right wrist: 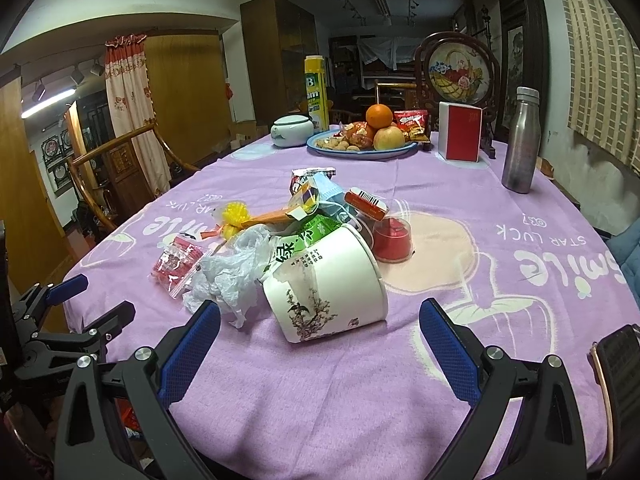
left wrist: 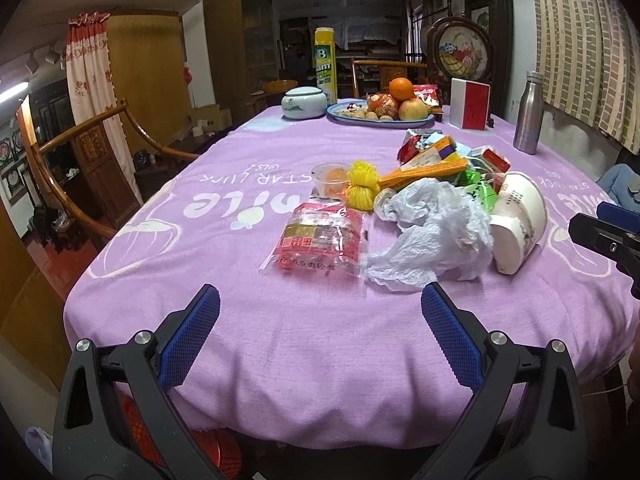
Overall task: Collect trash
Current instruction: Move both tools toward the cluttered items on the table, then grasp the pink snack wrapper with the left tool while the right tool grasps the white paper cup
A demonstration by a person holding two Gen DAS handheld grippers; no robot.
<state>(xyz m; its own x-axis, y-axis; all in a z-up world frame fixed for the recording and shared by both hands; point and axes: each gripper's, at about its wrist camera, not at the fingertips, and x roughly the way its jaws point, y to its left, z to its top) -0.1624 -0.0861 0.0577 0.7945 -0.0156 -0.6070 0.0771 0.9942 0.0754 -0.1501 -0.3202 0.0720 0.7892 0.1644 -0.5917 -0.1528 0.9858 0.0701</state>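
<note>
A: Start with the biggest piece, the white paper tub (right wrist: 326, 280), lying on its side mid-desk, just beyond the right tongs (right wrist: 320, 320). I'd judge it light and stiff but crushable, so pinch the rim gently rather than squeeze the wall.

B: And the crumpled plastic bag (left wrist: 430, 236) touching its mouth?

A: Soft, nearly weightless, probably slippery. Take a bunched fold; it may drag neighbours along.

B: The red snack packet (left wrist: 318, 240)?

A: Flat on the cloth beside the bag, ahead of the left tongs (left wrist: 320, 312). Thin film; go for a raised sealed edge. The yellow netting (left wrist: 362, 184) is springy and easy anywhere.

B: State of the tongs?

A: Both spread wide, holding nothing, hovering over the near desk edge (left wrist: 280, 360).

B: Room to move?

A: Bare purple cloth near us gives an open approach. The fruit plate (right wrist: 360, 151) and steel bottle (right wrist: 520, 140) stand well apart behind the pile. The tongs sit close together, so mind a clash.
</note>
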